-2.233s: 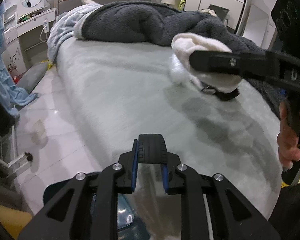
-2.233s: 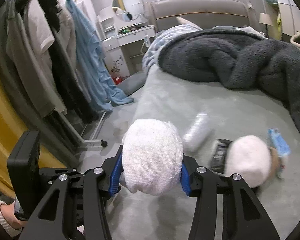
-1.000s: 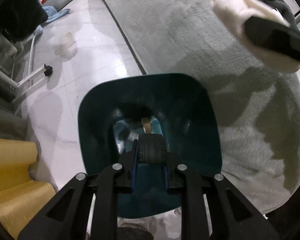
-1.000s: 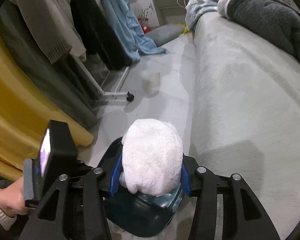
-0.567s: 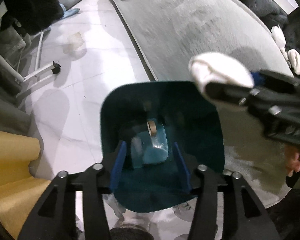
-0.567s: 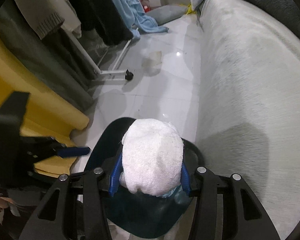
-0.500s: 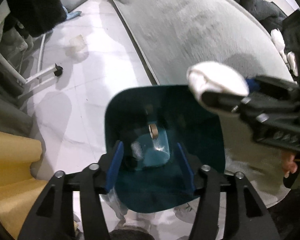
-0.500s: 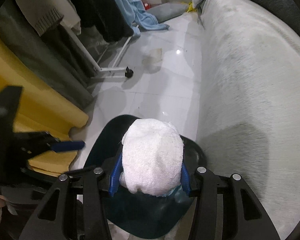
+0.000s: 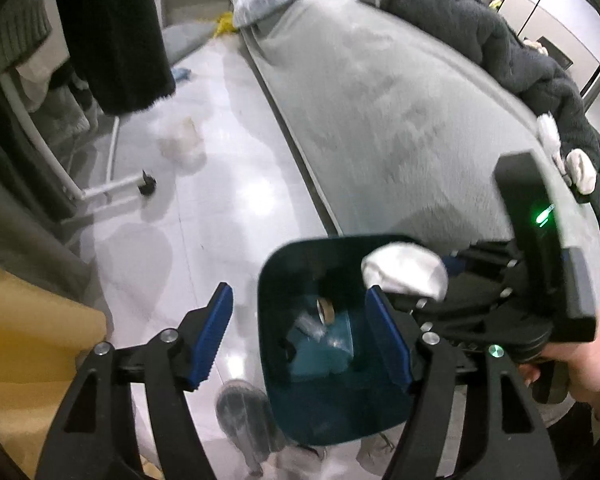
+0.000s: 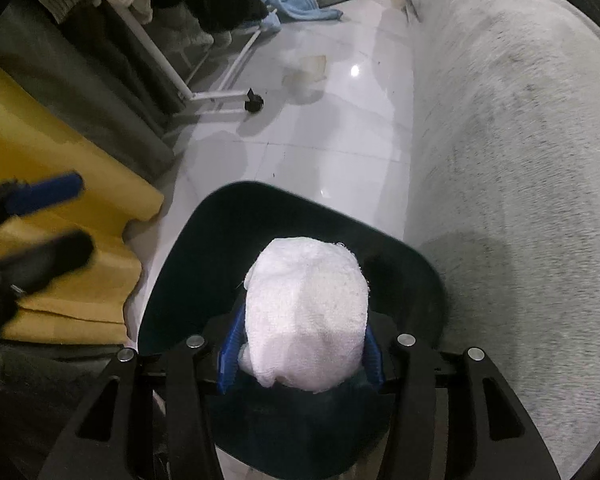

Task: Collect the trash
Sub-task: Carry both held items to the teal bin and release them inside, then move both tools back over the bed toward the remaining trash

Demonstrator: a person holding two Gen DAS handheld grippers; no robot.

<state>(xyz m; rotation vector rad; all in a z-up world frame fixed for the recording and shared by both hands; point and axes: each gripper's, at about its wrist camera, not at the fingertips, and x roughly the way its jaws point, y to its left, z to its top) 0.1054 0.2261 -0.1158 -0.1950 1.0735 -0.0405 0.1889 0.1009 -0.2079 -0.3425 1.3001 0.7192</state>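
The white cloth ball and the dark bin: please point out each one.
white cloth ball (image 10: 306, 312), right wrist view, middle of its top surface.
dark bin (image 9: 284, 256), left wrist view, upper left rim.

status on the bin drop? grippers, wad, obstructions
Left gripper open, empty, beside the bin. Right gripper shut on white wad, held over teal bin mouth, not released. Nothing blocking the opening.
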